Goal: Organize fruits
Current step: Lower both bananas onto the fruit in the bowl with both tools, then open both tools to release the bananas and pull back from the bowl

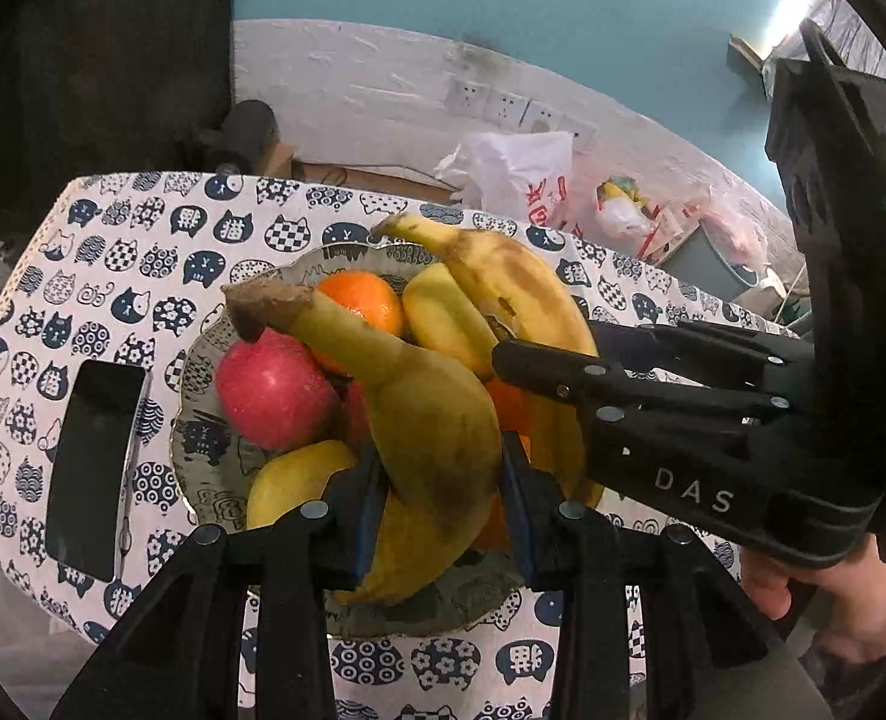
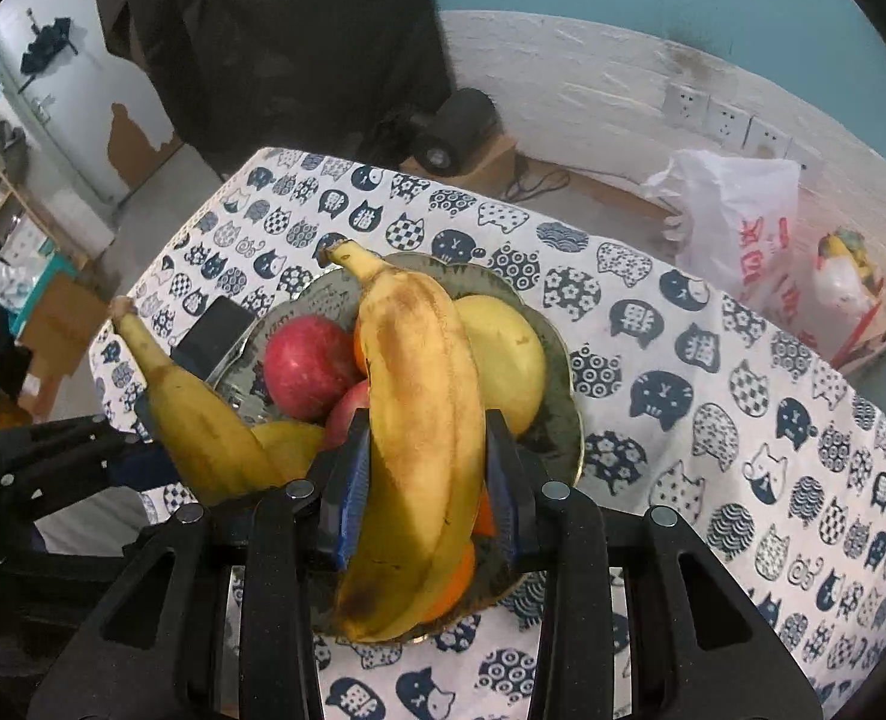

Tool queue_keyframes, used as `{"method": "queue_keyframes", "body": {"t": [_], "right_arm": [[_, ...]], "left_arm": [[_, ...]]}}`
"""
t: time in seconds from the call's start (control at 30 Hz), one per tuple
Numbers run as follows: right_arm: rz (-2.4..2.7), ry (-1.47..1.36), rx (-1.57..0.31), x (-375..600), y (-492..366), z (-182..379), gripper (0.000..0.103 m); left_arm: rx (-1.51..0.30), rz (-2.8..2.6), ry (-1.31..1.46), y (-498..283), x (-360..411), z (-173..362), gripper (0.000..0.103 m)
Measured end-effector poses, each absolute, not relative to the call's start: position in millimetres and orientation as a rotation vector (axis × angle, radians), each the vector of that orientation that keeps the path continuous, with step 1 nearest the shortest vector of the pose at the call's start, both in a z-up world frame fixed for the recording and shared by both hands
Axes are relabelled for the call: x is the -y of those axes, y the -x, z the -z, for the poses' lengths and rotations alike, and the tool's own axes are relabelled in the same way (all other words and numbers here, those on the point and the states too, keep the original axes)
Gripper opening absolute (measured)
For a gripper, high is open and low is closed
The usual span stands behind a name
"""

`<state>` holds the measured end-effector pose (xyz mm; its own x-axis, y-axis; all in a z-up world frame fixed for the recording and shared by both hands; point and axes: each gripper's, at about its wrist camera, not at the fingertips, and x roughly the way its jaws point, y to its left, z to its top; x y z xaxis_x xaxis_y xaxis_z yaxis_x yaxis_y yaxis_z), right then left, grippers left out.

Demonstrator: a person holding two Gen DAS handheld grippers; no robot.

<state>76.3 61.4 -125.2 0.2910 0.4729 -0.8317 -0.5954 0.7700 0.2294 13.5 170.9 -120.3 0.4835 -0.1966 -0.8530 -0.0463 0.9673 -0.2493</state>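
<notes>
A patterned plate (image 1: 203, 456) (image 2: 556, 396) on the cat-print tablecloth holds a red apple (image 1: 272, 396) (image 2: 305, 363), an orange (image 1: 365, 300), yellow pears (image 1: 443, 318) (image 2: 505, 360) and more fruit. My left gripper (image 1: 443, 504) is shut on a greenish-yellow banana (image 1: 425, 420), held over the plate's near side; this banana shows at left in the right wrist view (image 2: 197, 420). My right gripper (image 2: 425, 492) is shut on a browned yellow banana (image 2: 419, 420), held over the plate; that banana (image 1: 520, 288) and the right gripper show in the left wrist view.
A dark phone (image 1: 92, 468) (image 2: 215, 330) lies on the cloth left of the plate. White plastic bags (image 1: 520, 180) (image 2: 736, 216) and clutter sit on the floor beyond the table's far edge, by a wall with sockets. A dark speaker (image 2: 454, 120) stands far left.
</notes>
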Motion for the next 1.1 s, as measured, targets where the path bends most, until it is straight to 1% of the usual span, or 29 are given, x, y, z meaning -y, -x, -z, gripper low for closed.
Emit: {"method": "queue_keyframes", "body": {"t": [0.13,0.33,0.47,0.53,0.6,0.67,0.8,0.83,0.87,0.9,1.1], "right_arm": [[-0.743,0.102,-1.089,-63,-84,133,0.036],[-0.772,0.046,-1.090,-60,-90,130,0.036],[-0.774,0.037,-1.100,-59,-91,130,0.037],[-0.777,0.036,-1.104,-58,-90,130,0.043],[-0.779,0.038,-1.115,-57,-90,132,0.044],[-0.776,0.039,-1.114,-56,-89,131,0.044],[-0.770,0.033,-1.099,-51,-85,125,0.044],[-0.769,0.031,-1.093,-50,-85,123,0.047],[-0.768,0.030,-1.088,-49,-85,121,0.049],[-0.765,0.031,-1.083,-47,-85,119,0.054],[-0.738,0.016,-1.091,-35,-87,120,0.055]], "left_arm": [[-1.100,0.073,0.270,-21,-176,135,0.037],[-1.091,0.029,0.265,-24,-184,136,0.037],[-1.094,0.003,0.281,-24,-189,137,0.045],[-1.095,-0.005,0.277,-23,-189,137,0.047],[-1.095,-0.005,0.268,-22,-187,135,0.048],[-1.094,-0.008,0.252,-20,-184,133,0.054],[-1.080,-0.017,0.219,-16,-179,124,0.062],[-1.072,-0.020,0.208,-14,-177,120,0.066],[-1.066,-0.023,0.200,-12,-176,117,0.067],[-1.061,-0.024,0.193,-11,-175,115,0.067],[-1.053,-0.020,0.173,-6,-169,106,0.068]]}}
